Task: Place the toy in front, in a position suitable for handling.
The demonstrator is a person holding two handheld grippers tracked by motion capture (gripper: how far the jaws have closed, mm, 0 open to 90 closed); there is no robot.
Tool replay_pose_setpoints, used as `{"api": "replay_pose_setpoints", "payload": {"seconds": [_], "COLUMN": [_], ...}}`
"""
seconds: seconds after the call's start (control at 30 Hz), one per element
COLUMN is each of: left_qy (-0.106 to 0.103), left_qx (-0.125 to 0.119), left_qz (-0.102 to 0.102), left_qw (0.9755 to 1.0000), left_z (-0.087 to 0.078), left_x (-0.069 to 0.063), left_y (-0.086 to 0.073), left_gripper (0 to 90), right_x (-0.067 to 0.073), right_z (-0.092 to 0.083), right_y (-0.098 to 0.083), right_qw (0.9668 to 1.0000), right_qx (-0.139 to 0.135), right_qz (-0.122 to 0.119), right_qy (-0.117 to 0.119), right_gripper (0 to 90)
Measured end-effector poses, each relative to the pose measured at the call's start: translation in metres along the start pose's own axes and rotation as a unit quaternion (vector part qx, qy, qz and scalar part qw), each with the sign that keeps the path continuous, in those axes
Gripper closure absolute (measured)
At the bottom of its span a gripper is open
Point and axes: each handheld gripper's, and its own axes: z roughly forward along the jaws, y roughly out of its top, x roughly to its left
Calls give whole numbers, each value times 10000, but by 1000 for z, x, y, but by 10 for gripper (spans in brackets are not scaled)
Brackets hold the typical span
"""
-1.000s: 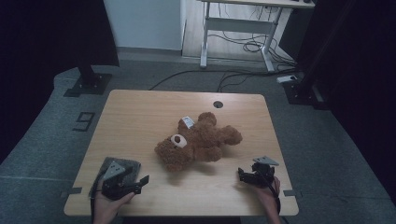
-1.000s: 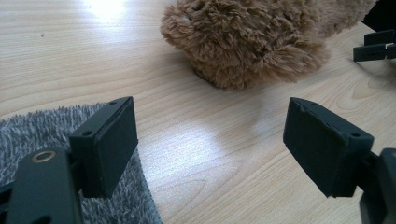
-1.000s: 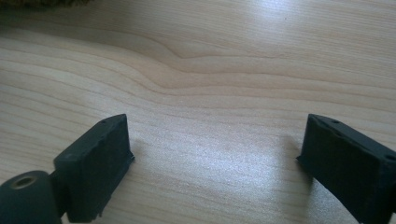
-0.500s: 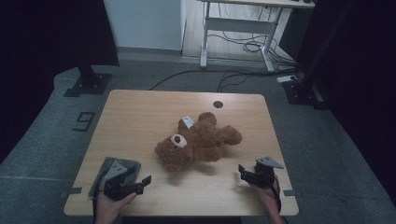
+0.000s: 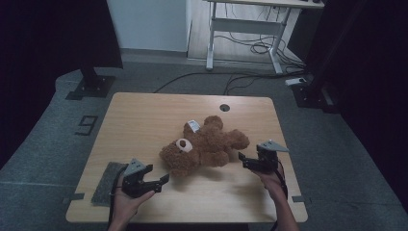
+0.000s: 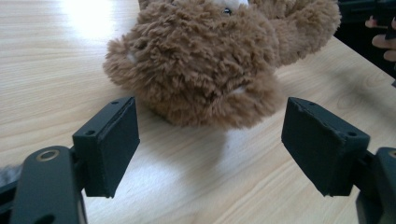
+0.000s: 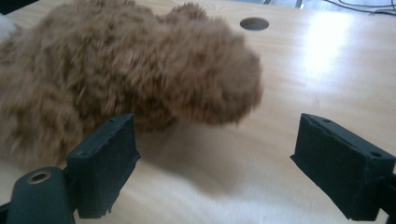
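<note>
We hold the left gripper (image 5: 163, 179) with its jaws spread wide and nothing between them, low over the wooden table (image 5: 144, 115) and just short of the head of the brown teddy bear (image 5: 204, 144), which the left gripper view shows close ahead (image 6: 210, 60). Our right gripper (image 5: 242, 159) is spread just as wide and empty, its jaws pointing at the bear's outstretched limb (image 7: 140, 74), though the fur is blurred in the right gripper view and we cannot tell whether a jaw brushes it. The bear lies sprawled near the middle of the table between the two grippers, a round cable hole (image 5: 224, 107) beyond it and a dark grey pad (image 5: 107, 179) at the table's near left edge.
</note>
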Motion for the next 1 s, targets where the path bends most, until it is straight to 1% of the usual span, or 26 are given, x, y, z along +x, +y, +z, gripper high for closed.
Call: {"api": "replay_pose_setpoints", "payload": {"seconds": [0.03, 0.07, 0.17, 0.23, 0.27, 0.33, 0.37, 0.4, 0.43, 0.53, 0.57, 0.6, 0.63, 0.67, 0.7, 0.73, 0.77, 0.8, 0.83, 0.87, 0.9, 0.93, 1.0], "left_qy": [-3, -18, -31, -42, -37, -6, -6, -42, -42, 20, 63, 125, 180, 418, 418, 651, 653, 653, 585, 500, 500, 458, 400], "left_qx": [3, 24, 60, 90, 130, 162, 162, 209, 209, 271, 287, 318, 375, 397, 397, 287, 215, 215, 166, 119, 119, 104, 86], "left_qz": [-2, -10, -7, -10, 23, 31, 31, 58, 58, 109, 124, 161, 201, 343, 343, 470, 439, 439, 418, 368, 368, 358, 342], "left_qw": [10000, 10000, 10000, 10000, 9999, 9999, 9999, 9998, 9998, 9996, 9995, 9993, 9989, 9977, 9977, 9964, 9967, 9967, 9973, 9980, 9980, 9983, 9986], "left_z": [2, 7, 12, 18, 24, 30, 30, 36, 36, 45, 49, 53, 57, 64, 64, 66, 66, 66, 65, 63, 63, 63, 63], "left_x": [-1, -3, -7, -10, -14, -19, -19, -23, -23, -30, -32, -34, -35, -39, -39, -41, -40, -40, -38, -33, -33, -31, -28], "left_y": [1, 3, 5, 6, 7, 6, 6, 6, 6, 5, 5, 5, 6, 5, 5, 5, 5, 5, 5, 5, 5, 6, 6], "left_gripper": [186, 181, 170, 162, 162, 156, 152, 149, 148, 147, 149, 149, 171, 210, 262, 331, 402, 457, 457, 530, 557, 557, 595], "right_x": [0, -3, -6, -8, -10, -10, -11, -11, -11, -11, -12, -12, -11, -11, -11, -10, -9, -9, -8, -8, -8, -8, -9], "right_z": [0, 4, 10, 18, 24, 32, 36, 39, 39, 48, 53, 53, 57, 59, 59, 62, 62, 62, 63, 64, 64, 64, 64], "right_y": [0, 7, 13, 18, 21, 21, 21, 21, 21, 21, 21, 21, 21, 22, 22, 21, 21, 21, 21, 22, 22, 21, 21], "right_qw": [10000, 10000, 9999, 9999, 9997, 9995, 9994, 9993, 9993, 9991, 9990, 9990, 9989, 9989, 9989, 9987, 9985, 9985, 9989, 9992, 9992, 9989, 9987], "right_qx": [0, -12, -7, 59, 126, 204, 227, 254, 254, 306, 298, 298, 306, 299, 299, 252, 188, 188, 157, 192, 192, 190, 207], "right_qz": [0, 43, 88, 90, 132, 198, 196, 199, 199, 241, 266, 266, 288, 301, 301, 343, 352, 352, 307, 211, 211, 223, 207], "right_qy": [0, 60, 107, 114, 156, 150, 148, 161, 161, 171, 188, 188, 215, 208, 208, 278, 362, 362, 310, 293, 293, 361, 425], "right_gripper": [129, 129, 129, 130, 133, 136, 137, 136, 136, 137, 138, 138, 149, 165, 165, 304, 362, 362, 400, 486, 486, 508, 562]}}
